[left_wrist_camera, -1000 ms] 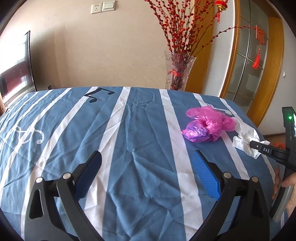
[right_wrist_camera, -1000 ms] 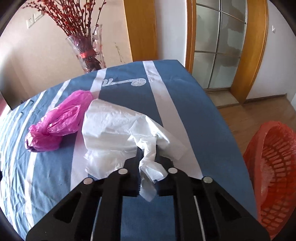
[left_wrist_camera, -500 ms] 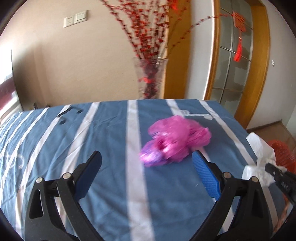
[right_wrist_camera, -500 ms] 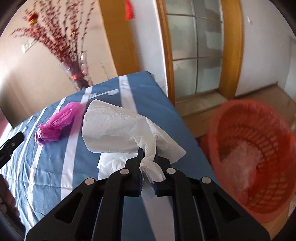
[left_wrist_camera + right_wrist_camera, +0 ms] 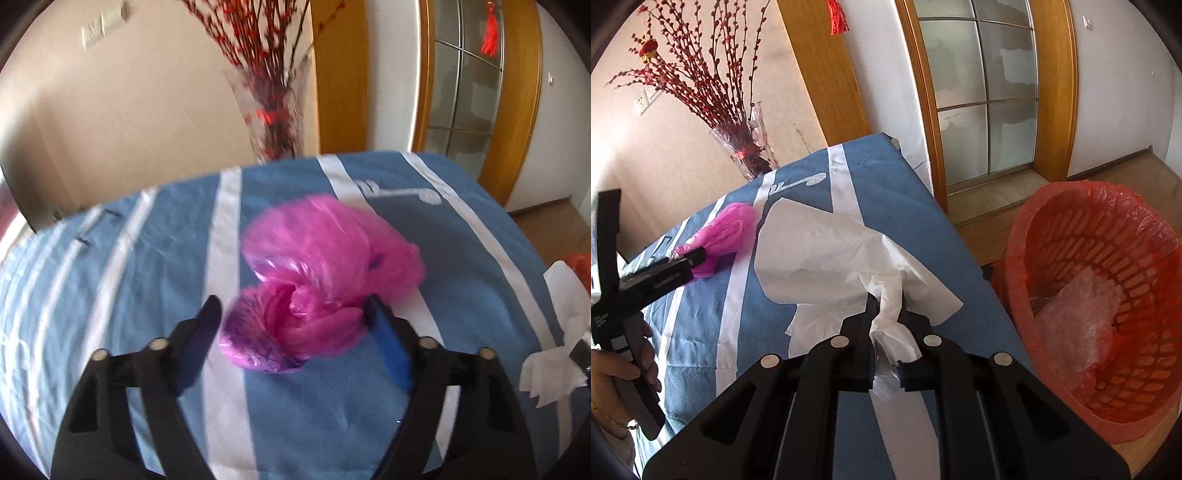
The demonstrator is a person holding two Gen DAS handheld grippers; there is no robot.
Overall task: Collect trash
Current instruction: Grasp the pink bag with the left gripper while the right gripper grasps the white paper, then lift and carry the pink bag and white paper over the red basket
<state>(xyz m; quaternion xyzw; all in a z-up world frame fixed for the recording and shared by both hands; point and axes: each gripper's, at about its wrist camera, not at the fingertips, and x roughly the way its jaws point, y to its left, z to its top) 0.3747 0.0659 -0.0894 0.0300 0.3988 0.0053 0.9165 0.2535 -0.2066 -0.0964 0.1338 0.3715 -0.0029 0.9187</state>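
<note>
A crumpled pink plastic bag lies on the blue striped tablecloth. My left gripper straddles its near end, one blue pad on each side, and its jaws are closing; I see no firm squeeze on the bag. In the right wrist view the pink bag shows at the left with a left fingertip against it. My right gripper is shut on a twisted end of the white paper, which hangs over the table's right edge. That white paper also shows at the far right of the left wrist view.
A red plastic basket with a red liner stands on the floor right of the table, with clear crumpled plastic inside. A glass vase of red branches stands at the table's far side. A hand holds the left gripper's handle.
My left gripper has moved up to the pink bag and now straddles it, with the jaws narrower. My right gripper carried the white paper toward the table's edge, bringing the basket into view.
</note>
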